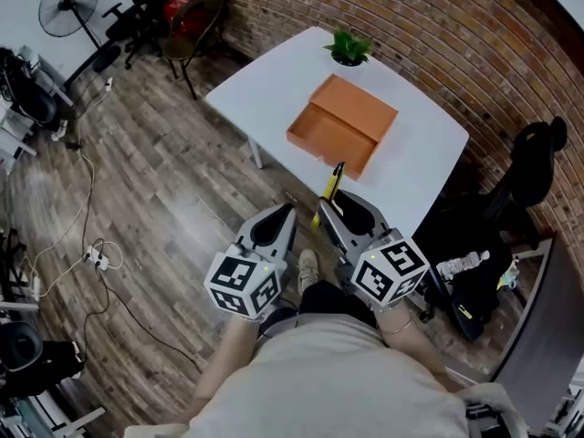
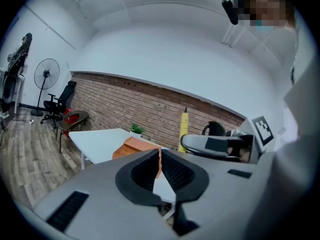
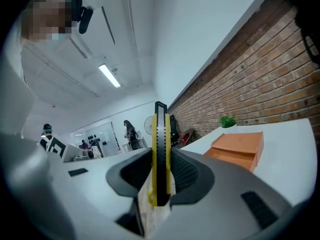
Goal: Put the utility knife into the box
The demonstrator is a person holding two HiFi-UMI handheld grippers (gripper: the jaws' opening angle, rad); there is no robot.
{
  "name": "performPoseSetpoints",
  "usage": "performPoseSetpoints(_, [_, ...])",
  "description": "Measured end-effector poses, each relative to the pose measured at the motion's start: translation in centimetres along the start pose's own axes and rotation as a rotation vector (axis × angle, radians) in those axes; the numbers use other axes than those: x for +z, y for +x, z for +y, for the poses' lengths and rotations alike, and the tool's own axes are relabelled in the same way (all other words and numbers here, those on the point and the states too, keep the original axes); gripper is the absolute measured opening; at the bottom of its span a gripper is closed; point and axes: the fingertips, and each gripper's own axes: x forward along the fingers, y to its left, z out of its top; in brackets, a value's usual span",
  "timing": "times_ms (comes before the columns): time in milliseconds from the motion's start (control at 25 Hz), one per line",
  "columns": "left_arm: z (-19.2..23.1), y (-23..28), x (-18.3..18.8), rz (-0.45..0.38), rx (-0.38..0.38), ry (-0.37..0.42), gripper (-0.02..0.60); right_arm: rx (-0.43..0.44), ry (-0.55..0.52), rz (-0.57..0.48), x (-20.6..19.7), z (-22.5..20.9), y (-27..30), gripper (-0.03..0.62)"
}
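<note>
From above, the head view laid it all out. The white table [image 1: 265, 80] stood against the brick wall, and the orange box [image 1: 345, 121] lay open on it next to a small potted plant [image 1: 349, 48]. Both grippers were held out side by side at the table's near edge. What that view could not settle was the grip, and the gripper views gave that.

The right gripper view looked straight down the right gripper [image 1: 336, 206] and showed its jaws clamped on the utility knife [image 1: 333, 185], pads pressed to both flat sides. It also caught people standing far back in the room, whom neither other view showed.

The left gripper view had the left gripper [image 1: 281, 215] with its jaws drawn together on nothing, only a sliver of the box showing through the slit. Off to that view's right, the knife stood upright out of the other gripper, well short of the box.

The knife itself was a slim yellow handle with a black ridged strip down its middle and a black tip. Whether any blade was out, no view showed.
</note>
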Motion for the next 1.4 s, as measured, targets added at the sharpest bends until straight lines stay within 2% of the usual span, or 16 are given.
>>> performPoseSetpoints(280, [2.7, 7.8, 3.1, 0.005, 0.007, 0.018, 0.015, -0.004, 0.000, -0.016, 3.8, -7.0, 4.3, 0.115])
performPoseSetpoints(520, [3.9, 12.2, 3.7, 0.012, 0.014, 0.008, 0.015, -0.023, 0.009, -0.013, 4.9, -11.5, 5.7, 0.115])
performPoseSetpoints(880, [3.3, 16.5, 3.5, 0.045, -0.067, 0.002, 0.015, -0.092, 0.011, 0.007, 4.7, -14.6, 5.2, 0.115])
performPoseSetpoints(1160, [3.9, 18.4, 3.2, 0.077, -0.103, -0.015, 0.015, -0.135, 0.023, 0.037, 3.9, -16.0, 5.7, 0.115])
performPoseSetpoints(1400, [6.0, 18.5, 3.1, 0.127, -0.113, -0.015, 0.015, -0.172, 0.027, 0.037, 4.7, -16.8, 7.1, 0.115])
